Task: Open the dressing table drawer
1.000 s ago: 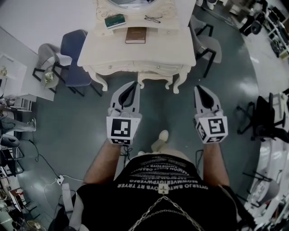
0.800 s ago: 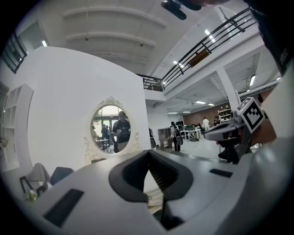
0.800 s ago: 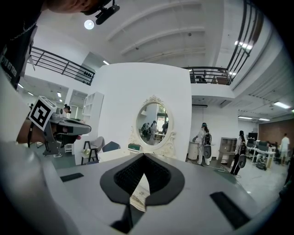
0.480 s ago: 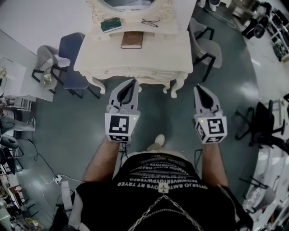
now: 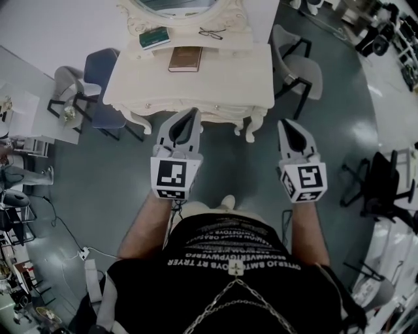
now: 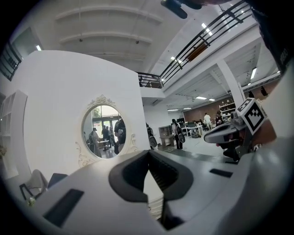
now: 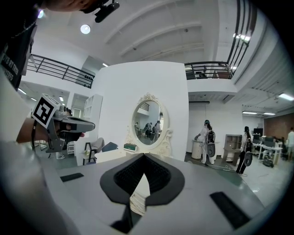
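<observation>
Head view looked steeply down on a cream dressing table [image 5: 222,75] backed against a white wall, with its drawer [image 5: 221,109] shut and flush in the front face just under the front edge of the top. On the top, a brown book [image 5: 185,59] lay near the middle. A green box [image 5: 154,38] sat toward the rear left corner and a pair of glasses [image 5: 211,32] lay by the rear edge, below the oval mirror [image 5: 176,5]. The left gripper [image 5: 194,112] pointed at the table. Its tip overlapped the middle of the front edge in this view, and contact with the drawer could not be judged from here. The right gripper [image 5: 286,122] pointed the same way, over the grey floor just outside the front right corner and beside the carved leg [image 5: 251,128] there. The left gripper view showed that claw narrow, its tips meeting with nothing between them, and the mirror and the table top lay beyond. The right gripper view showed the other claw likewise pinched together and empty, aimed toward the same mirror. A blue chair [image 5: 101,72] stood off the table's left edge and a grey chair [image 5: 297,62] off its right edge, both on the floor and apart from the grippers.
</observation>
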Tool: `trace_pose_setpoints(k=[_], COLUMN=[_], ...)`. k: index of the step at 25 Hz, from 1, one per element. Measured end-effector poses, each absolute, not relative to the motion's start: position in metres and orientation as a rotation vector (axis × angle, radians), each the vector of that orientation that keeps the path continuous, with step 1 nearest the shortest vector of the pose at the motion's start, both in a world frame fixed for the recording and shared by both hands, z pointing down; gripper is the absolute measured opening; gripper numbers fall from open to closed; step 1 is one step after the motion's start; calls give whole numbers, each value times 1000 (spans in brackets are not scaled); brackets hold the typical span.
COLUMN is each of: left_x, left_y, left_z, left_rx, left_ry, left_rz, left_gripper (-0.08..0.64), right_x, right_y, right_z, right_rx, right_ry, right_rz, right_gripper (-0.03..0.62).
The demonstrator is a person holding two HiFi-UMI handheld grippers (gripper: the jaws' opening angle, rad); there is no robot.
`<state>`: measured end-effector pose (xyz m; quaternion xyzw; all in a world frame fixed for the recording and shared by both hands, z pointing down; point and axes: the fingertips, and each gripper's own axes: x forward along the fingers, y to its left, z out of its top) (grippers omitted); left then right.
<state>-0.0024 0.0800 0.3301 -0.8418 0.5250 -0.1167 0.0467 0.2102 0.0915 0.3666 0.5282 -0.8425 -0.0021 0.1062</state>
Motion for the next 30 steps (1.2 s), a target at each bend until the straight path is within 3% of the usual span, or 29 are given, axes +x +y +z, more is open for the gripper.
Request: trace_pose_setpoints(k=[30], left_x=[-13], left_y=[86], left_z=[350], left_rx=[-2580], left_ry=[1648], left_rz=[-395], left_gripper=[5], right_x=[206], right_y=[86], right_z=[389], right_rx=[1507], right_ry=[-2431], right_rz=[11], right_gripper=[2])
